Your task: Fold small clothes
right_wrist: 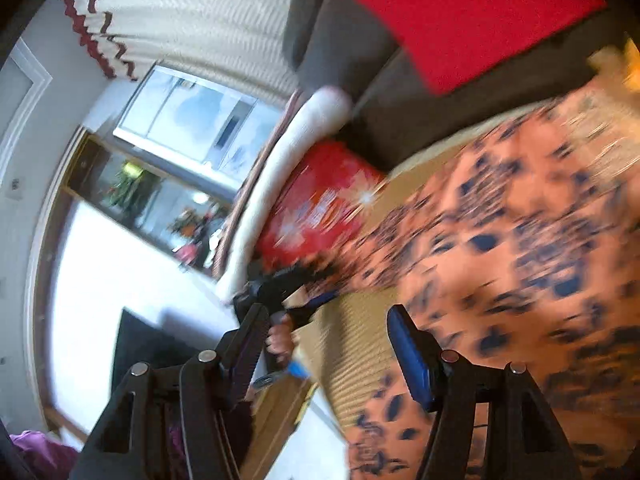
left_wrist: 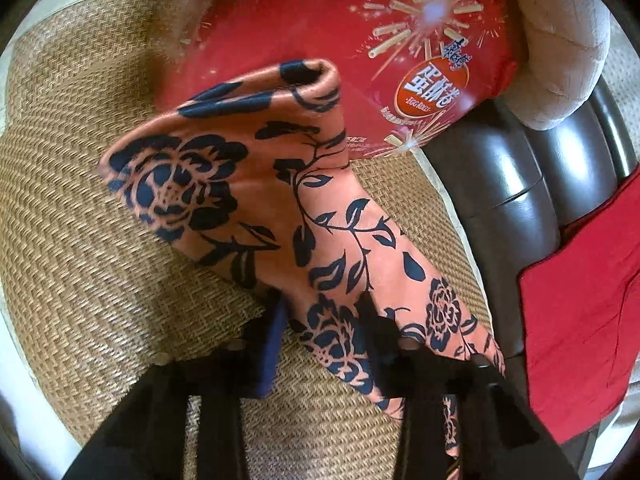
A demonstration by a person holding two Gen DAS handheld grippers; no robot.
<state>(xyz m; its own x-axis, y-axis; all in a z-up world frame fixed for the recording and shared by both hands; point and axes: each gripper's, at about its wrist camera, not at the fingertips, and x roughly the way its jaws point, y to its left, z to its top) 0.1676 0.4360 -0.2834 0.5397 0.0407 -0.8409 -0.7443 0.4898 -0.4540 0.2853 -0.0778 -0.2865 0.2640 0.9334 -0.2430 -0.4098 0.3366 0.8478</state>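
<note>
The left hand-held gripper pinches a corner of the orange floral cloth, which drapes over the woven mat. In the blurred right view, the right hand-held gripper stands released, nothing between its fingers. The cloth's lower edge is hidden behind the left fingers.

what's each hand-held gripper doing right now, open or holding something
Left hand-held gripper: closed on the floral cloth.
Right hand-held gripper: open, nothing between its fingers; the cloth lies beside it.

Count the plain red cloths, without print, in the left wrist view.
1: a red cloth lies at the right edge, on the dark sofa. Others may be hidden outside the frame.
</note>
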